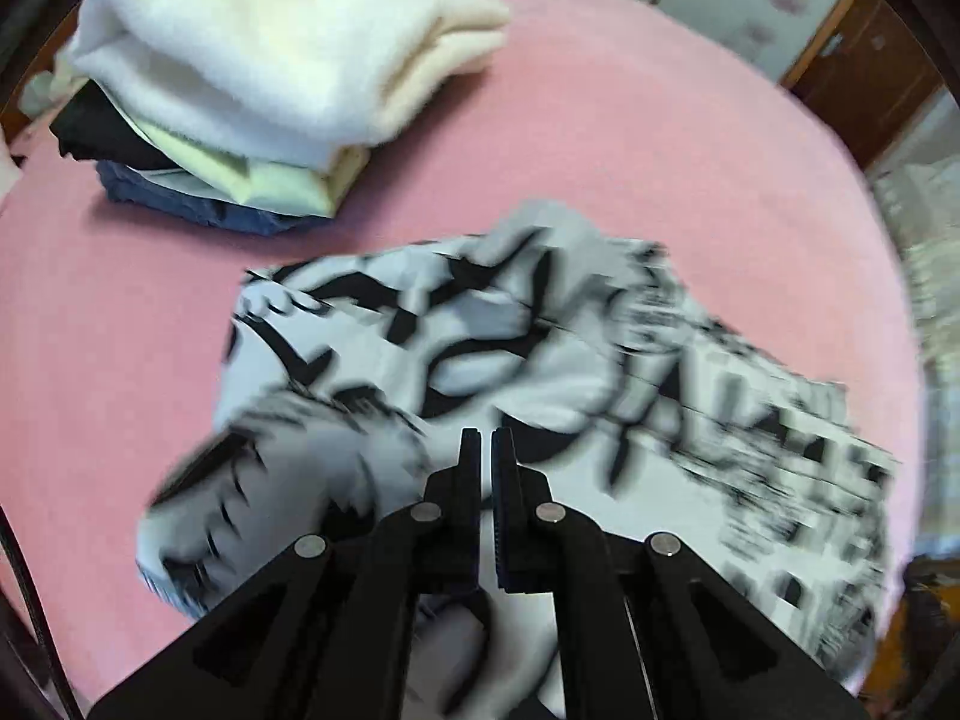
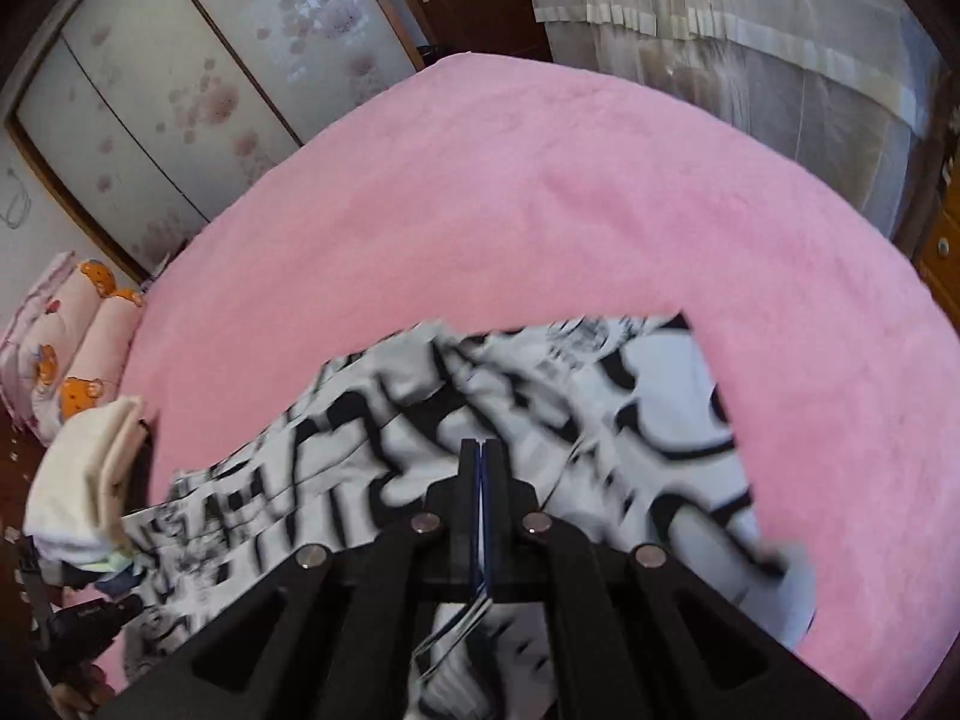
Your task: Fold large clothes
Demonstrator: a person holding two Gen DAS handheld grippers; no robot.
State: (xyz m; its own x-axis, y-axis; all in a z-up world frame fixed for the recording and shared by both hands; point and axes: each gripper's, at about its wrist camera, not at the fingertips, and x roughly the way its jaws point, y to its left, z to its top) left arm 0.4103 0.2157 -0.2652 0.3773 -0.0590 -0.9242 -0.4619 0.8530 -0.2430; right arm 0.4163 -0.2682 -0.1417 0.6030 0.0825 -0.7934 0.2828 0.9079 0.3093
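A white garment with bold black print point(image 1: 480, 330) lies crumpled on the pink bed cover point(image 1: 660, 150), motion-blurred at its edges. My left gripper point(image 1: 486, 438) is above its near part with its jaws pressed together on a fold of the cloth, which shows pale between the pads and hangs below them. In the right wrist view the same garment point(image 2: 630, 396) spreads across the near side of the bed point(image 2: 540, 210). My right gripper point(image 2: 482, 447) is shut on a thin edge of it, and the fabric trails out beneath the fingers.
A stack of folded clothes point(image 1: 270, 60), cream on top and dark and blue below, sits at the bed's far left; it shows at the left edge point(image 2: 84, 480) in the right wrist view. Bear-print pillows point(image 2: 72, 348), wardrobe doors point(image 2: 180, 90) and a draped curtain point(image 2: 750, 30) surround the bed.
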